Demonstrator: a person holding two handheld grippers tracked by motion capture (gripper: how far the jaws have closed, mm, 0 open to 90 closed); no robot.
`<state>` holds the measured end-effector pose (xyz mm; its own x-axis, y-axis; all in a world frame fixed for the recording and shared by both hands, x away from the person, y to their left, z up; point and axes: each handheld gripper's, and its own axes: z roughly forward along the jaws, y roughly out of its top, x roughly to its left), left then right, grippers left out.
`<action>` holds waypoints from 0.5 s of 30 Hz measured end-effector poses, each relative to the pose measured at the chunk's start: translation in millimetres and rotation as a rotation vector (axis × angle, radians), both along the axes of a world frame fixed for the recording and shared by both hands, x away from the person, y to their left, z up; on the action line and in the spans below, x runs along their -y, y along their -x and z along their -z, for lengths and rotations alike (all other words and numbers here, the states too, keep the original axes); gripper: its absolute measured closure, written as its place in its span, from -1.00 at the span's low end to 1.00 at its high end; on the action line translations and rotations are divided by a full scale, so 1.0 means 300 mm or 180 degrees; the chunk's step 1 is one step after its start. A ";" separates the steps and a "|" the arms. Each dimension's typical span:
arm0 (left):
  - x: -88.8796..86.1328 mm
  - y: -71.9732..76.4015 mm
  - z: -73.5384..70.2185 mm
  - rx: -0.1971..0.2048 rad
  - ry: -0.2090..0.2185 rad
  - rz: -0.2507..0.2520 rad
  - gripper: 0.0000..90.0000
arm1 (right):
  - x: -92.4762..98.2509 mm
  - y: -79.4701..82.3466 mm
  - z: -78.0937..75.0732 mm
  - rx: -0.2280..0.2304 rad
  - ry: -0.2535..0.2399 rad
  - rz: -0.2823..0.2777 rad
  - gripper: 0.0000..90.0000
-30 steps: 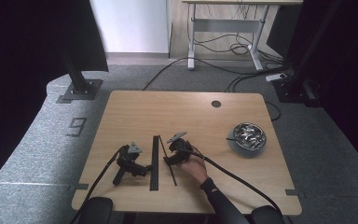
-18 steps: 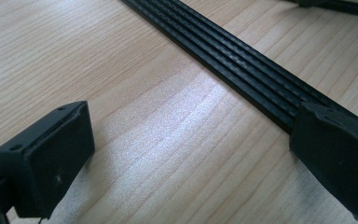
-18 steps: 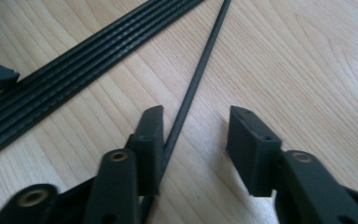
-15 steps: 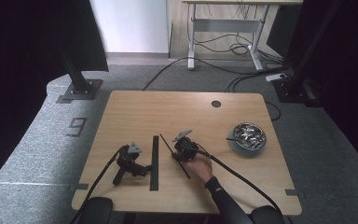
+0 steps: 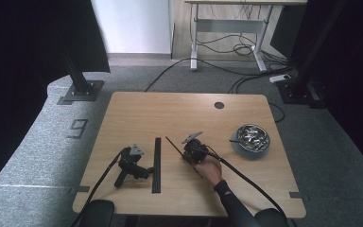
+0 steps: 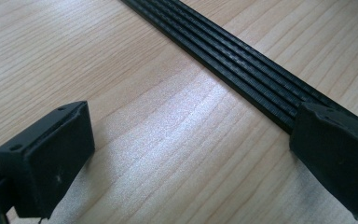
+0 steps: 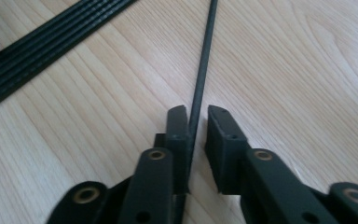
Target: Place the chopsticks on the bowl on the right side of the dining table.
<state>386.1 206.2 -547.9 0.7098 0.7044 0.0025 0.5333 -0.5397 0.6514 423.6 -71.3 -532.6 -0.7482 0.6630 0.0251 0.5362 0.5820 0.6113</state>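
Between the nearly closed jaws of the right gripper [image 7: 196,116], which have just been closing, runs a thin black rod [image 7: 204,60]; they seem to pinch it. Beside the spread left gripper [image 6: 186,140], its far jaw over it, lies a ribbed black strip [image 6: 242,65] on the table [image 5: 142,113].

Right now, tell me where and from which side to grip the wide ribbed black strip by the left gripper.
Grip the ribbed black strip across its narrow width, near its near end, coming down from above. It lies flat on the table, long and low, so only its two long edges give the jaws purchase. The left gripper stands open beside it, one jaw already at the strip's edge.
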 end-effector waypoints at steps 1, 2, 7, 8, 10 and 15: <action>0.000 0.000 0.000 0.0000 0.0000 0.0000 -1.00 | 0.008 0.002 0.000 -0.0013 -0.0005 0.0004 0.83; 0.000 0.000 0.000 0.0000 0.0000 0.0000 -1.00 | 0.017 0.004 0.001 -0.0019 -0.0024 0.0022 0.87; 0.000 0.000 0.000 -0.0001 0.0000 -0.0001 -1.00 | 0.051 0.013 0.003 -0.0042 -0.0064 0.0090 0.90; 0.000 0.000 0.000 -0.0001 0.0001 -0.0001 -1.00 | 0.062 0.017 0.003 -0.0049 -0.0068 0.0115 0.90; 0.000 0.000 0.000 -0.0001 0.0001 -0.0003 -1.00 | 0.076 0.023 0.002 -0.0048 -0.0052 0.0147 0.90; 0.000 0.000 0.000 -0.0002 0.0002 -0.0003 -1.00 | 0.125 0.038 0.003 -0.0051 -0.0058 0.0225 0.90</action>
